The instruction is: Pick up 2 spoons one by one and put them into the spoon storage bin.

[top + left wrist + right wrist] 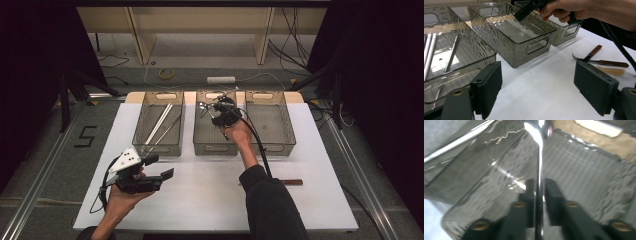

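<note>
— Spoon (539, 170) handle sits pinched in the right gripper (539, 195), bowl out ahead of the jaws, over the middle bin (215, 145). Good?

— Probably; lower before letting go. The left gripper (537, 87) gapes wide, holding nothing, near the left bin (486, 53).

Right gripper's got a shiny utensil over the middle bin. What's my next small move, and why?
Probably lower the right gripper a little into the middle bin, then open. Its jaws are clamped on the utensil's thin metal handle, held above the bin's bare floor; releasing low should keep it from bouncing out.
</note>
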`<state>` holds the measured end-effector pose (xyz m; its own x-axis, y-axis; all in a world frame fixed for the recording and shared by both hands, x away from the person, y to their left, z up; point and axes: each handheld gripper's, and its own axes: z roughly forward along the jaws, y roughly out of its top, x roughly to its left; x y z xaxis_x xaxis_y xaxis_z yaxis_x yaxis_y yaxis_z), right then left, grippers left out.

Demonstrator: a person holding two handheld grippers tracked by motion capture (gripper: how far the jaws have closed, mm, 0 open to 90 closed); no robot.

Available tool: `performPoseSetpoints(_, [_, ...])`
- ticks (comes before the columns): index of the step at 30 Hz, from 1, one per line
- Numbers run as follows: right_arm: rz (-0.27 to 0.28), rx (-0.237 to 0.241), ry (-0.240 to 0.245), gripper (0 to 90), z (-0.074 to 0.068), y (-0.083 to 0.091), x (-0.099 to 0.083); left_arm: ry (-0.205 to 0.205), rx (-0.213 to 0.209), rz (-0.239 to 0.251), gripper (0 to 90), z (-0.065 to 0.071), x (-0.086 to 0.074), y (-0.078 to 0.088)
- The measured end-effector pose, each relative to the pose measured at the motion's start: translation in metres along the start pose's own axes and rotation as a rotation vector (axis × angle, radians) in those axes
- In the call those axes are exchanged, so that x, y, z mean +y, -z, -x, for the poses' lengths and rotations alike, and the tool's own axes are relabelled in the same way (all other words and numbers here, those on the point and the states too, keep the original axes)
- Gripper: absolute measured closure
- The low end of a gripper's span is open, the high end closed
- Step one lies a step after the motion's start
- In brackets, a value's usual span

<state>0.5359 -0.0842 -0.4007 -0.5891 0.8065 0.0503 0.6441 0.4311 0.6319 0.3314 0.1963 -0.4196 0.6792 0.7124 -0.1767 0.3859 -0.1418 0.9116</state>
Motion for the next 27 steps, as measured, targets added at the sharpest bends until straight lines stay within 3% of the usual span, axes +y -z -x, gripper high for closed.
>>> performPoseSetpoints(6, [0.039, 0.031, 0.005, 67.0, 0.001, 0.010, 0.001, -0.003, 0.002, -0.004, 22.2, 0.000, 0.000, 0.000])
performPoseSetpoints(15, [0.041, 0.065, 0.057, 55.6, 0.004, 0.031, -0.005, 0.000, 0.004, -0.003, 21.9, 0.000, 0.000, 0.000])
performPoseSetpoints(27, [0.045, 0.104, 0.137, 39.5, 0.003, 0.073, -0.036, 0.002, 0.012, -0.004, 21.3, 0.000, 0.000, -0.001])
